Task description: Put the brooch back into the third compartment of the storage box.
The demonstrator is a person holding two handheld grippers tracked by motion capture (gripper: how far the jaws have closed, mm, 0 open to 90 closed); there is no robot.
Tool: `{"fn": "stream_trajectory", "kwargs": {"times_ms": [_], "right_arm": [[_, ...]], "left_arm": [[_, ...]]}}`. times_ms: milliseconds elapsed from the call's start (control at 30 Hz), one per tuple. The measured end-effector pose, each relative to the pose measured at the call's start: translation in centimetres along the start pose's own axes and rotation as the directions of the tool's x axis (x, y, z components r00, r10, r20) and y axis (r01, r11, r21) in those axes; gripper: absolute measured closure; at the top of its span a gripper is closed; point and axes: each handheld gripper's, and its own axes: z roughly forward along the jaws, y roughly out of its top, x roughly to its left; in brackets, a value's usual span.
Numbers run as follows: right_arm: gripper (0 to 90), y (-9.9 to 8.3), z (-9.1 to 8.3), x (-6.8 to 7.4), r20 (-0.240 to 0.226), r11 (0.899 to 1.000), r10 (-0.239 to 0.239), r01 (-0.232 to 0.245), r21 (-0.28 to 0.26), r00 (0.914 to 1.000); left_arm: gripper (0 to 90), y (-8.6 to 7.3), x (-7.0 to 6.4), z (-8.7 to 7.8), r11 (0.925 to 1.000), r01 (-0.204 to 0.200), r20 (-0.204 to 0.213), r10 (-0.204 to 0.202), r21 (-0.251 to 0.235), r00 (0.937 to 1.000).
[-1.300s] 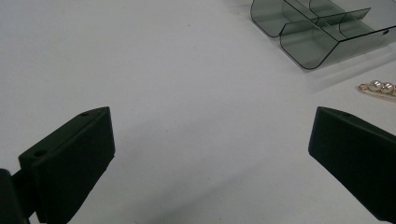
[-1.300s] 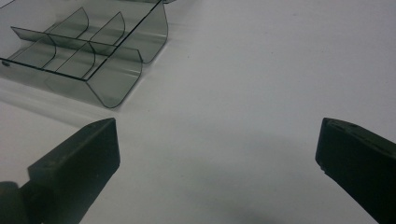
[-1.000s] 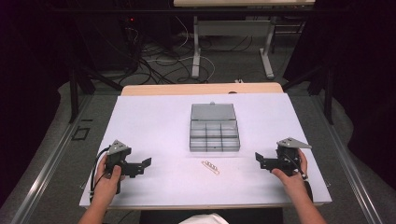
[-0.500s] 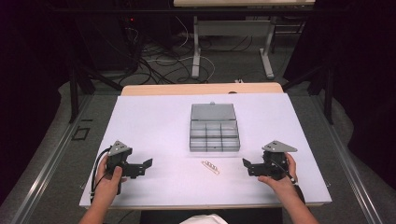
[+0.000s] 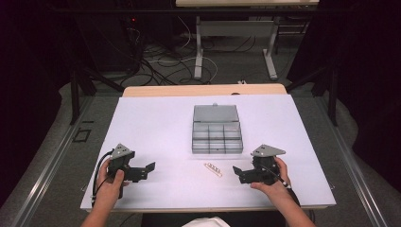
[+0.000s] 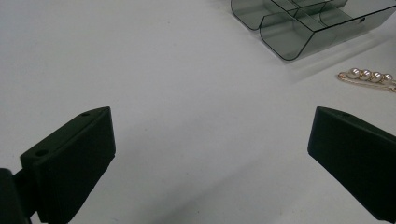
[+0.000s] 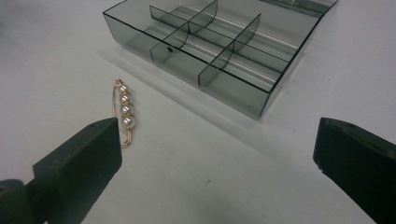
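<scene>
1. Since a second ago, the right tongs (image 5: 242,171) have slid leftward along the desk's near edge toward the gold hair clip set with four pearls (image 5: 213,169); the left tongs (image 5: 147,169) have stayed put, and so has the clip.
2. High view: the clip lies on the white desk (image 5: 156,123) between the two tongs, nearer the right pair and just in front of the smoky grey plastic compartment box (image 5: 217,129), whose lid lies open toward the far edge. Both tongs are held with jaws spread, gripping nothing. Bare desk stretches toward the left and right edges.
3. Left gripper view: the jaws stand wide apart over bare desk. The clip (image 6: 369,77) lies ahead, off the right jaw, beside a corner of the box (image 6: 299,28).
4. Right gripper view: the jaws gape, empty. The clip (image 7: 124,111) lies just beyond the left jaw's tip, apart from the box (image 7: 219,42) behind it, with nothing between.
</scene>
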Motion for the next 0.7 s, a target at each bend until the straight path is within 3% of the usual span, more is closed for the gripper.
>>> {"fn": "stream_trajectory", "kwargs": {"times_ms": [233, 367, 500, 700], "right_arm": [[0.9, 0.1, 0.5, 0.4, -0.037, 0.999, 0.003, -0.002, 0.038, 0.9993], [0.5, 0.2, 0.8, 0.7, -0.046, 1.000, -0.012, 0.013, 0.011, 0.9989], [0.1, 0.5, 1.0, 1.1, -0.068, 1.000, 0.011, -0.011, 0.009, 0.9976], [0.1, 0.7, 1.7, 1.8, -0.079, 1.000, -0.001, 0.003, 0.017, 0.9968]], "left_arm": [[0.9, 0.0, -0.1, 0.0, 0.9999, -0.006, 0.006, 0.006, 0.015, 1.0000], [0.9, 0.0, -0.2, 0.2, 1.0000, 0.006, 0.005, -0.006, 0.007, 1.0000], [0.9, 0.0, -0.1, 0.3, 0.9999, -0.002, 0.007, 0.002, 0.014, 1.0000], [0.9, 0.0, -0.1, 0.3, 0.9999, 0.001, 0.007, -0.001, 0.015, 1.0000]]}}
